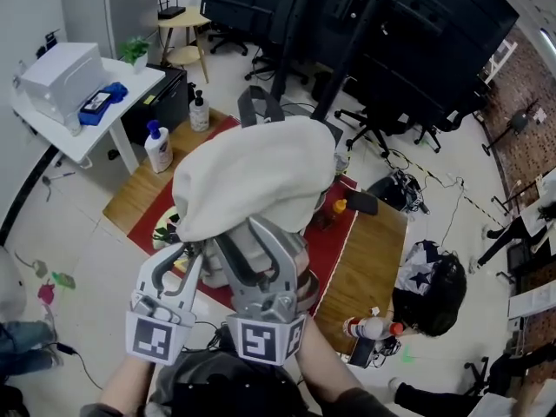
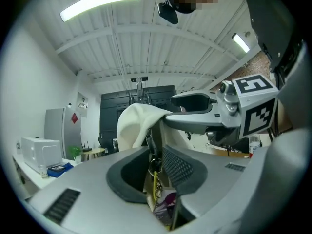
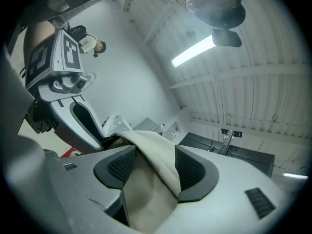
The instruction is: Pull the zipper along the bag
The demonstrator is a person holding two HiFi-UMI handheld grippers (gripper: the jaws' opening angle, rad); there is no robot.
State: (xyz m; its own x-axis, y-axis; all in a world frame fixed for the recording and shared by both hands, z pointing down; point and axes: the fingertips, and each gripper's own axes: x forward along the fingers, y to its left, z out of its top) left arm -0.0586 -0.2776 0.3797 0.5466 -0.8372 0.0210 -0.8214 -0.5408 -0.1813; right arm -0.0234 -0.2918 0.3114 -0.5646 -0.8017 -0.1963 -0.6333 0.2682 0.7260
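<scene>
A cream fabric bag [image 1: 252, 176] is held up over the table. Both grippers point up into its lower edge. My left gripper [image 1: 182, 263] is at the left; in the left gripper view its jaws [image 2: 155, 152] stand a little apart, and the metal zipper pull ring [image 2: 155, 165] with a colourful charm hangs loose in the gap. My right gripper [image 1: 252, 250] is beside it. Its jaws [image 3: 153, 162] stand wide, and a fold of the bag's cloth [image 3: 146, 189] lies slack between the pads. Each gripper shows in the other's view: [image 2: 214, 113], [image 3: 73, 96].
Below the bag is a wooden table [image 1: 369, 268] with a red mat. Two pump bottles [image 1: 158, 146] stand at its far left end. A white desk [image 1: 78, 124] holds a printer. A person [image 1: 430, 294] sits at the right, near an orange-capped bottle [image 1: 373, 327].
</scene>
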